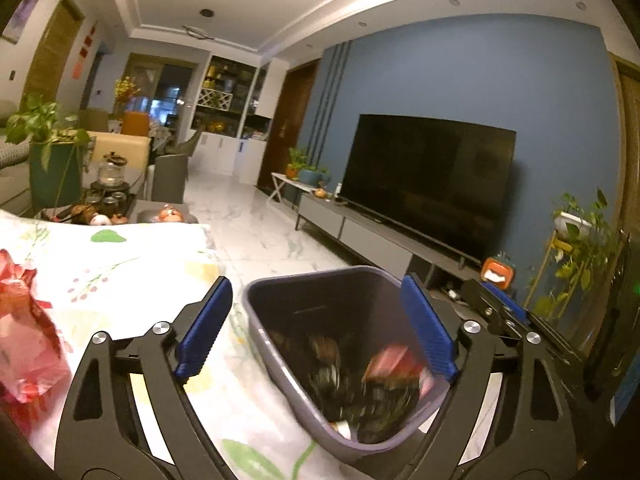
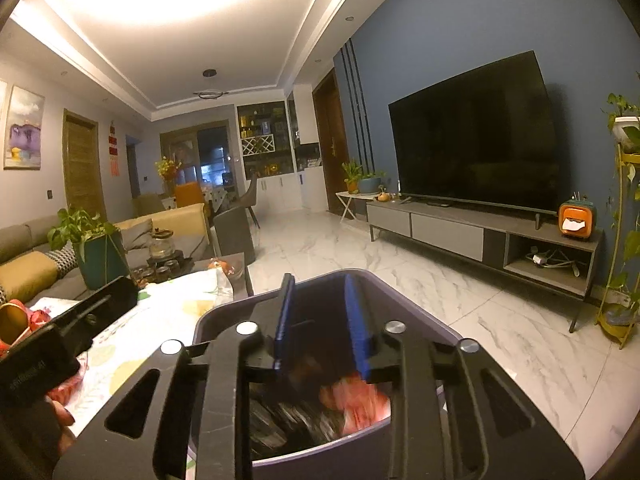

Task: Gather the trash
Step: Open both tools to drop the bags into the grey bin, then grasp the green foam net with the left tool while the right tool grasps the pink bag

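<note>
Left claw (image 1: 316,328): blue-padded jaws spread wide and empty, poised above the grey trash bin (image 1: 280,344). The left pad hangs over the flowered cloth of the desk (image 1: 132,276); the right pad overlaps the bin's far-right rim in this view, though contact cannot be judged. Below and between the jaws, inside the bin, lie dark scraps and a blurred red-and-pink wrapper (image 1: 394,364). Far to the left of this claw, a red-and-pink plastic bag (image 1: 24,332) lies on the desk.

Right claw (image 2: 320,320): jaws parted by a narrow gap, nothing between the pads, held directly over the bin (image 2: 420,320) opening. The pink wrapper (image 2: 356,400) sits in the bin just under the right pad. To its left, the other gripper's black body is seen above the desk (image 2: 168,320).
</note>
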Demonstrator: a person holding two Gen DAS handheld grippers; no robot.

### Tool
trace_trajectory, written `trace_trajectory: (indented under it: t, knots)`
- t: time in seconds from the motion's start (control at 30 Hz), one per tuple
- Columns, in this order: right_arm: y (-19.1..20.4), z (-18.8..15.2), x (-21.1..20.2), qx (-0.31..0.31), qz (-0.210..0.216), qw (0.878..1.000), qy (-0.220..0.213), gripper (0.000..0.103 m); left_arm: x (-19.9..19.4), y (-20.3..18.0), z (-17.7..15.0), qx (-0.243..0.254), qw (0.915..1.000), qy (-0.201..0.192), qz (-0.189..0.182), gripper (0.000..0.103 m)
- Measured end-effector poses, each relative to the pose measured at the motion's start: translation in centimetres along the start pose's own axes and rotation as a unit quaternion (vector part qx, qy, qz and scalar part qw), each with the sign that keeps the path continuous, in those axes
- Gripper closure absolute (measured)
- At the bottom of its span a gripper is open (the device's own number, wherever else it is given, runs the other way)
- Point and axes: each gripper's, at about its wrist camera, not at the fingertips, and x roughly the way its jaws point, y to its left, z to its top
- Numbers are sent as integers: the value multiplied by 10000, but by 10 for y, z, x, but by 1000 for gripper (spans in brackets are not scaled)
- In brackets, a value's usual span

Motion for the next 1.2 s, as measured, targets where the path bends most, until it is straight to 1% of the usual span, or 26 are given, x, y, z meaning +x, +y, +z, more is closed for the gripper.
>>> trace_trajectory:
  t: [0.03,0.07,0.1,0.13,0.17,0.23,0.27,0.33,0.47,0.8,1.07,1.2]
  knots:
    - [0,0,-2,-1,-12,10000,1,73,-2,2,0,-21,10000,6,40,16]
    - [1,0,-3,-1,-11,10000,0,68,-6,4,0,-45,10000,-8,86,16]
    - [1,0,-6,9,-26,10000,-19,63,-11,6,1,-54,9999,-27,156,14]
    - [2,0,-5,11,-42,10000,-30,54,-14,7,0,-51,9998,-39,203,14]
    - [3,0,-7,6,-56,10000,-53,51,-20,8,0,-19,9996,-72,284,12]
    - [6,1,-14,-44,-73,9999,-86,49,-28,9,0,23,9991,-125,411,10]
    - [8,1,-16,-60,-82,9999,-90,45,-33,10,-1,58,9986,-147,501,9]
    - [8,2,-19,-54,-58,9999,-102,40,-45,12,-1,79,9976,-189,663,8]
    - [16,-1,-31,-85,-26,9999,-130,36,-68,15,-1,109,9955,-283,902,7]
    - [30,-9,-57,-35,148,9999,-78,35,-119,27,-12,242,9873,-358,1528,7]
    - [53,-19,-72,-42,425,9991,-64,35,-164,52,-23,385,9749,-458,2145,7]
    - [67,-25,-77,-66,607,9981,-27,35,-182,67,-24,270,9717,-494,2294,7]
